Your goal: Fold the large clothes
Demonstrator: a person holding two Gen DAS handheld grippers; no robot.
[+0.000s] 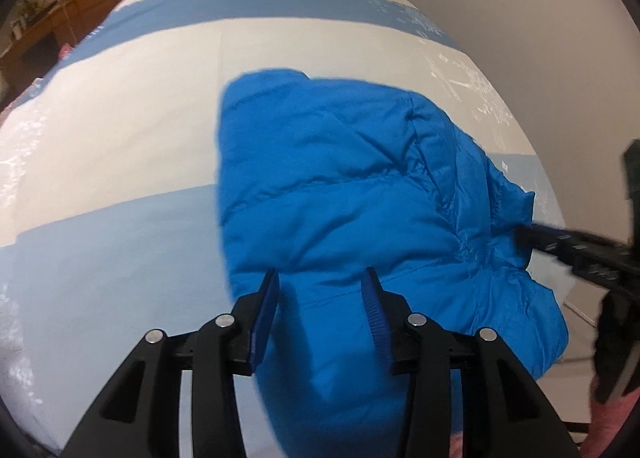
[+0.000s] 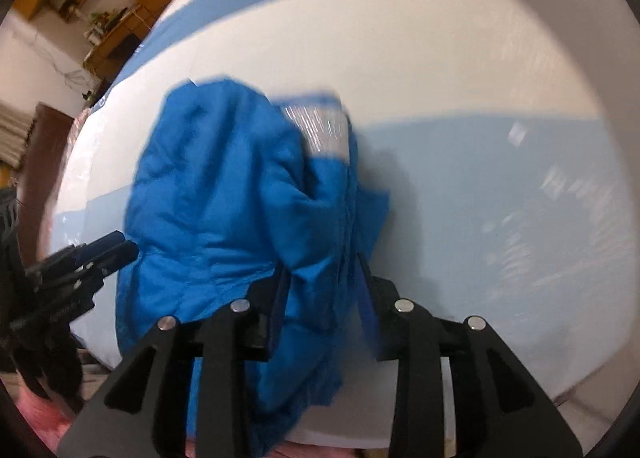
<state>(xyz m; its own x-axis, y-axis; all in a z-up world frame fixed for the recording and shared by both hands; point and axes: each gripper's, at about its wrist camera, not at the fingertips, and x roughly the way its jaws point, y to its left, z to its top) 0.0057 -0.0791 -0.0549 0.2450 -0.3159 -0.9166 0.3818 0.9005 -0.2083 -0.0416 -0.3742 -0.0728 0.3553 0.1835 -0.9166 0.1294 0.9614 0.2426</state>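
Left wrist view: the puffy bright-blue quilted jacket (image 1: 352, 186) lies bunched on the blue-and-white striped bedspread (image 1: 120, 138), probably mid-fold. The left gripper (image 1: 322, 278) hovers open over its near edge. The right gripper (image 2: 322, 270) has jacket fabric between its 2 parted fingers, likely letting go.

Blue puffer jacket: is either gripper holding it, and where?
Cannot tell. The jacket sits hem-first between the parted fingers of the left gripper and the right gripper, but no pinch shows.

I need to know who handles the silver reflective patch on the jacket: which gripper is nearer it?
Right. The right gripper straddles the jacket fold just below the silver patch; the left gripper sits off the jacket's far side edge.
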